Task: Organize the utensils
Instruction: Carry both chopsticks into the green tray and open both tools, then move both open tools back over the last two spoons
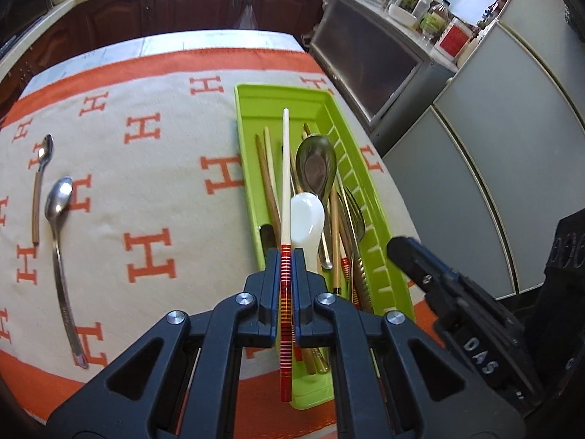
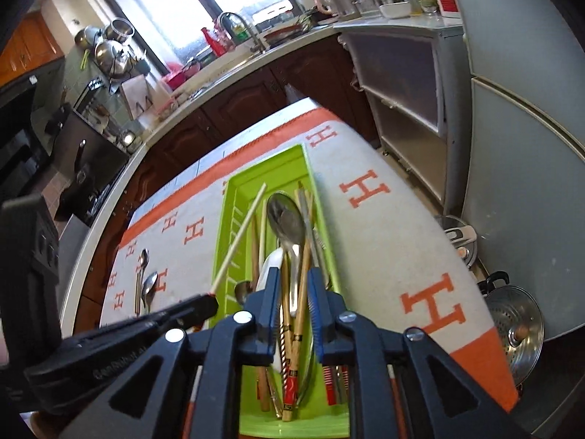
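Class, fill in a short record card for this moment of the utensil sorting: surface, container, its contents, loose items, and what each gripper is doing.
surface: cream cloth with orange H pattern
container: green tray, on the cloth
in tray: large metal spoon, white ceramic spoon, fork, several chopsticks
loose on cloth: small spoon and long spoon, side by side, left of the tray
left gripper: shut on white chopstick, over the tray
right gripper: jaws slightly apart over the tray, utensils seen between them; grip unclear

Each gripper (image 1: pixel 286 256) (image 2: pixel 292 281) has black triangular-cutout arms, round silver screws, blue-edged fingers and white lettering.
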`<state>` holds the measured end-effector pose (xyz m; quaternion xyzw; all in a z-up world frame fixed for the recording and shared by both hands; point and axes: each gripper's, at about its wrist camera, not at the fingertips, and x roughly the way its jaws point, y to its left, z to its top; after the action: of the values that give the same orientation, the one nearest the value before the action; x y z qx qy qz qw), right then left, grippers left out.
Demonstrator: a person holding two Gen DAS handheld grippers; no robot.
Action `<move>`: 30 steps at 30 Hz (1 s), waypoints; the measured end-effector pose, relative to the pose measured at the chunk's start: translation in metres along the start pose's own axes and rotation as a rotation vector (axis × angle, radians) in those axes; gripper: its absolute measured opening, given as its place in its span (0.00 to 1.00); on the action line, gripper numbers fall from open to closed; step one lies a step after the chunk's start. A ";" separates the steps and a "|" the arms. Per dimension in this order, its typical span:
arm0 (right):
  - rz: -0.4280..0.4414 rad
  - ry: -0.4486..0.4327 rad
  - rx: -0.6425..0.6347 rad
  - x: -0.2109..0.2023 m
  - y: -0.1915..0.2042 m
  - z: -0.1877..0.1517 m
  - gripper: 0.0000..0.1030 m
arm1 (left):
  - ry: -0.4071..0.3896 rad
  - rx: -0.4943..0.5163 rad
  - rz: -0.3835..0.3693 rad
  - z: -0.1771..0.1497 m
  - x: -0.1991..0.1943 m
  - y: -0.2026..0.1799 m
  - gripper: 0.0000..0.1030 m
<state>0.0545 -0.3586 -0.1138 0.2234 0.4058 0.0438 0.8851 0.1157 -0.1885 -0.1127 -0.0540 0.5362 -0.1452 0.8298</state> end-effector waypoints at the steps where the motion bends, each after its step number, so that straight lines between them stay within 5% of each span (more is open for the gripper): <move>1: 0.002 -0.005 0.007 -0.001 -0.002 0.001 0.15 | 0.006 -0.002 -0.003 0.000 0.002 0.000 0.03; 13: -0.005 -0.011 0.029 -0.005 -0.007 0.004 0.15 | 0.101 -0.030 -0.012 -0.007 0.015 0.006 0.04; 21: 0.008 0.003 -0.005 -0.009 0.010 -0.003 0.15 | 0.038 0.028 0.064 -0.026 -0.017 0.018 0.06; 30: 0.037 0.042 -0.063 -0.007 0.045 -0.016 0.15 | -0.009 -0.072 0.139 -0.039 -0.049 0.078 0.06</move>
<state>0.0423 -0.3140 -0.0983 0.2020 0.4185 0.0775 0.8821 0.0762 -0.0970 -0.1055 -0.0470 0.5397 -0.0678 0.8378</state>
